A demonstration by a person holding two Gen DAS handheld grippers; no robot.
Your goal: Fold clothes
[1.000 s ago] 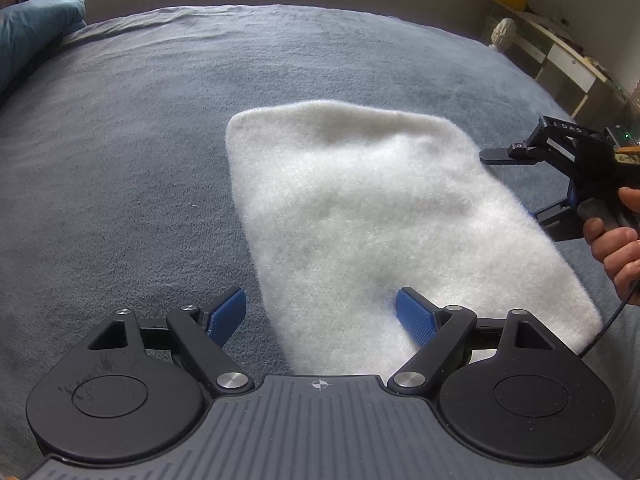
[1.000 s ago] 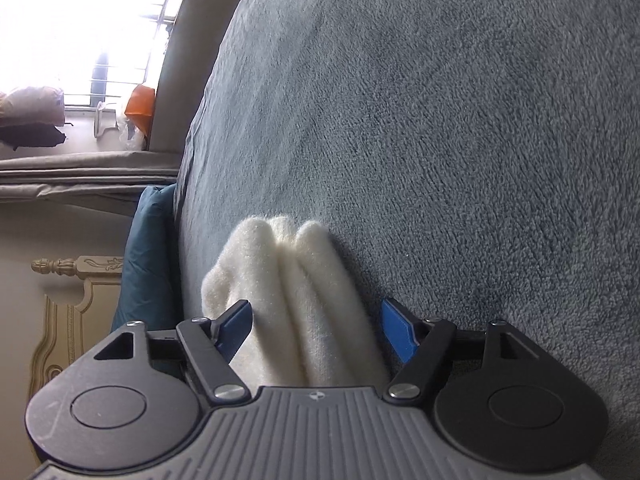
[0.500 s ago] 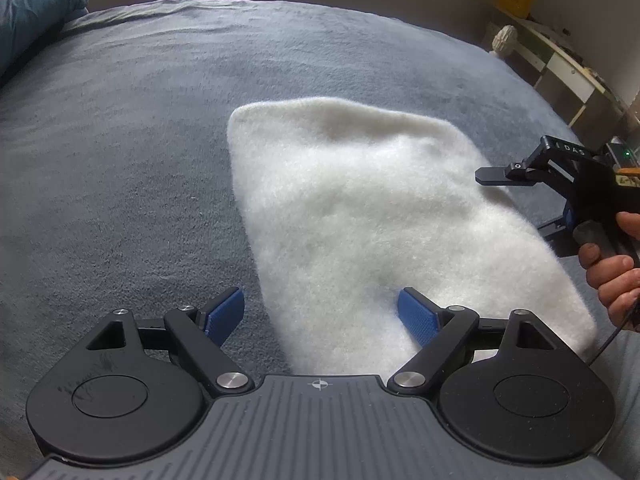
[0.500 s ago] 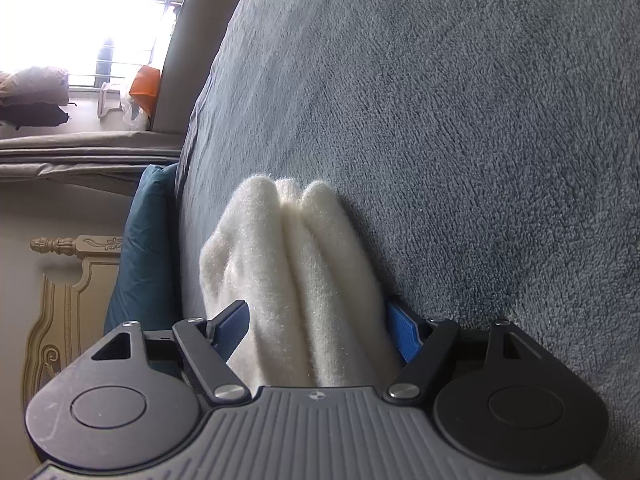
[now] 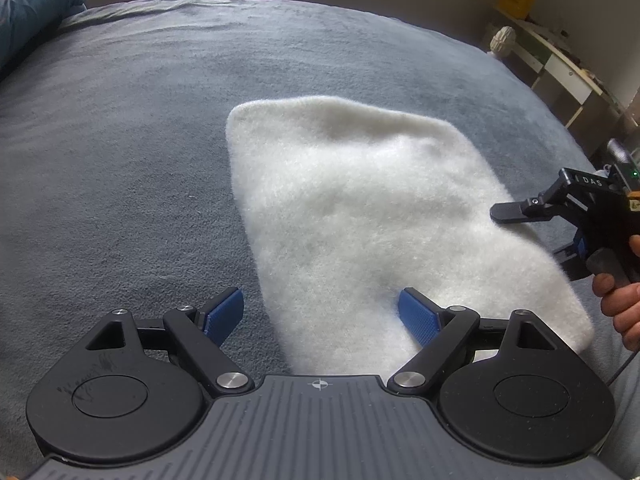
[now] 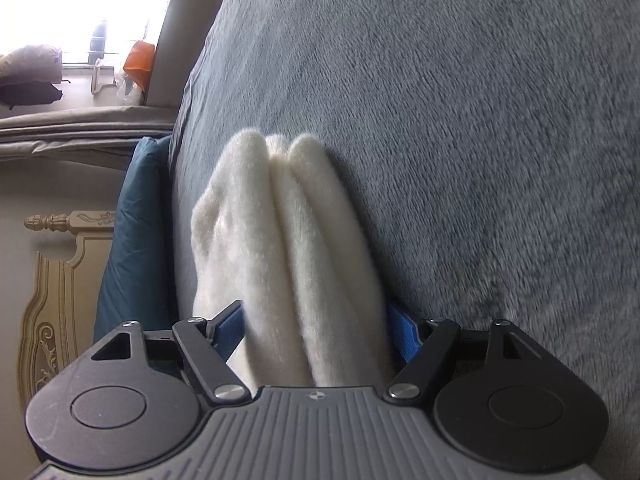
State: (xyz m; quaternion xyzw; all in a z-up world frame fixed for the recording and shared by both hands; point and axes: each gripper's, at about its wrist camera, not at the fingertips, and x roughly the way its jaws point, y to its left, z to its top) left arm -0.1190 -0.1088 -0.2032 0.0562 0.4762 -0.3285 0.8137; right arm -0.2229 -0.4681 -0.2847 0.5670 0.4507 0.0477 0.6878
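A white fluffy garment [image 5: 360, 216] lies folded in a thick stack on the grey bed blanket [image 5: 120, 160]. My left gripper [image 5: 320, 312] hovers open over its near left edge, one blue pad above the blanket and the other above the white pile. My right gripper [image 6: 316, 332], rolled on its side, is open and straddles the stack's right edge. The layered white garment [image 6: 288, 240] fills the gap between its blue pads. In the left wrist view the right gripper [image 5: 536, 240] has one finger over the garment and one at its edge, held by a hand [image 5: 624, 304].
A teal pillow [image 5: 36, 8] lies at the bed's far left, also the teal pillow [image 6: 132, 240] beside a carved headboard [image 6: 60, 280]. A white desk with drawers [image 5: 560, 64] stands past the bed's far right. Grey blanket [image 6: 480, 120] spreads wide around the garment.
The right gripper has slid further onto the garment's edge, so the white stack now fills the space between its pads. The left gripper has stayed in place, still open.
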